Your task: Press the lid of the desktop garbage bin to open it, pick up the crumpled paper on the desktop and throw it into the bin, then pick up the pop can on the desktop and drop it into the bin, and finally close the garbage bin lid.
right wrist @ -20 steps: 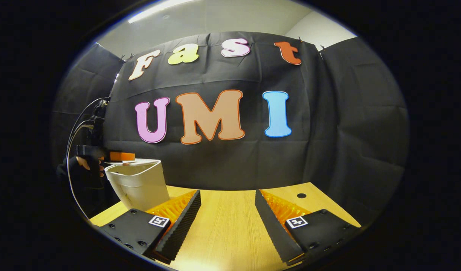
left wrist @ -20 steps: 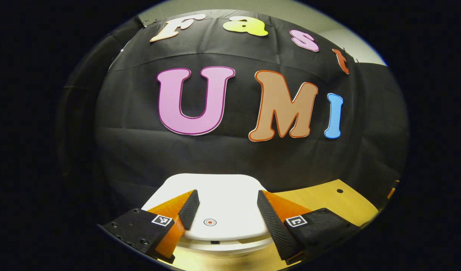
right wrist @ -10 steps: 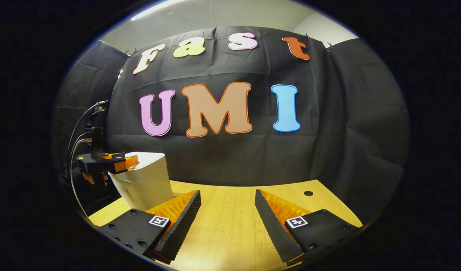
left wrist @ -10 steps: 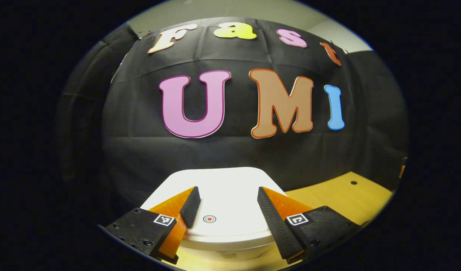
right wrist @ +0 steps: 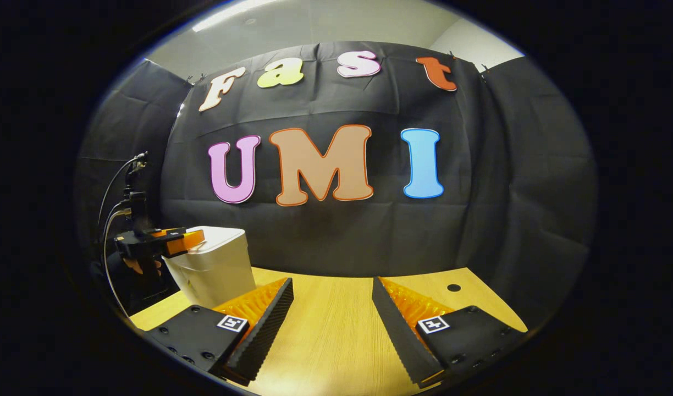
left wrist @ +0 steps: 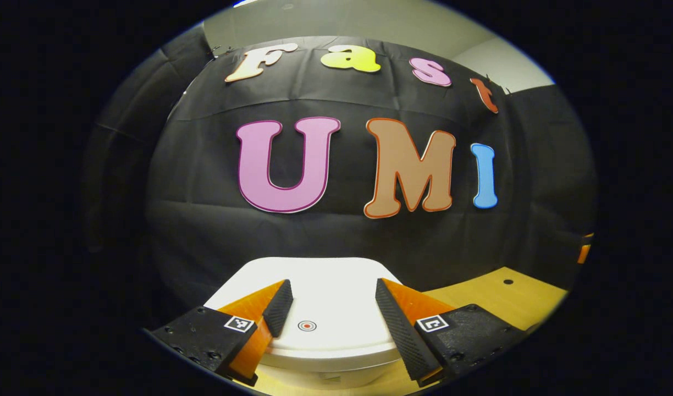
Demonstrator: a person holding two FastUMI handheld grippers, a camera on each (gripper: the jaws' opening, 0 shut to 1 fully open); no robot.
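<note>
Bin (right wrist: pixel 213 267) sits at the table's (right wrist: pixel 336 330) far left corner in the right gripper view, white, lid (left wrist: pixel 320 300) down flat on top. Black cloth wall right behind it.

Left gripper (left wrist: pixel 330 303) is over the lid, fingers spread wide with nothing between them, straddling the small red ring mark (left wrist: pixel 307 325) near the lid's front edge. In the left gripper view I can't tell if the fingers (left wrist: pixel 277 308) touch the lid or hang just above it. In the right gripper view the same gripper (right wrist: pixel 159 242) lies across the bin's near top edge, looks like resting on it, though it's small and off at the edge there. A hand (right wrist: pixel 144 265) holds it from below, cables (right wrist: pixel 112 209) run up from it along the cloth.

Right gripper (right wrist: pixel 332 308) is well apart from the bin, low over bare table, fingers wide open, holding nothing. Wood surface between its fingers.

Other items: a small dark round hole (right wrist: pixel 453 287) in the tabletop toward the back right, same hole (left wrist: pixel 508 281) seen right of the bin in the left gripper view. Nothing stands between either gripper and the bin.
</note>
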